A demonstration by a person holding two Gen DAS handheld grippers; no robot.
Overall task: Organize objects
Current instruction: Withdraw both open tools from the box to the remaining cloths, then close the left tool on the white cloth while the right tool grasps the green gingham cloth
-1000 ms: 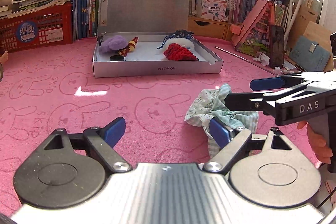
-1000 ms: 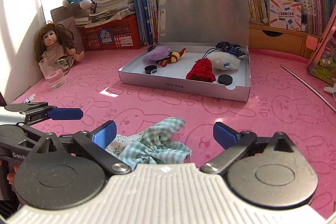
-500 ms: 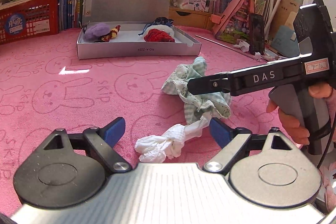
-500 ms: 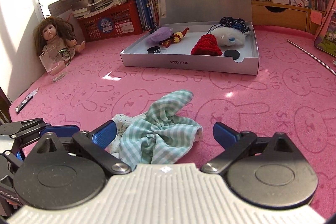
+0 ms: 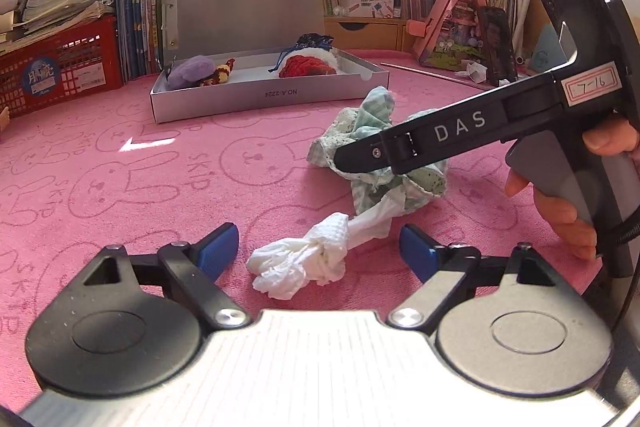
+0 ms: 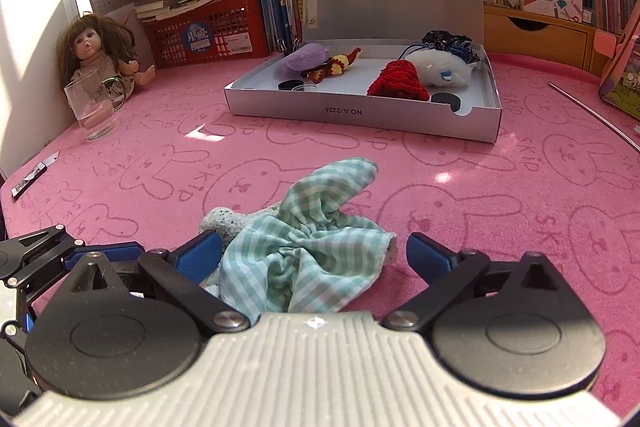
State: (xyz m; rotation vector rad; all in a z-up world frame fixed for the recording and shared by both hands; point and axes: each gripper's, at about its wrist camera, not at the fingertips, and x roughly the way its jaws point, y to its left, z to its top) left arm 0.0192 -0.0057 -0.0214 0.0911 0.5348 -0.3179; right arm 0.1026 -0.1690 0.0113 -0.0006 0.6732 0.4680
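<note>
Between right hand-held gripper [image 6: 314, 255] fingers: checked cloth [image 6: 304, 247].

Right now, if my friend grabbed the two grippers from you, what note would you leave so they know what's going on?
Left gripper: open, empty, the white tissue wad lying between its fingers.
Right gripper: open, empty, low over the green checked cloth, which lies between its fingers.
Both cloth and tissue lie loose on the pink mat, touching each other.
Done: the silver box already holds a red knit piece, a white fluffy toy and a purple one.
Left: probably grip the cloth and tissue and put them away.
</note>
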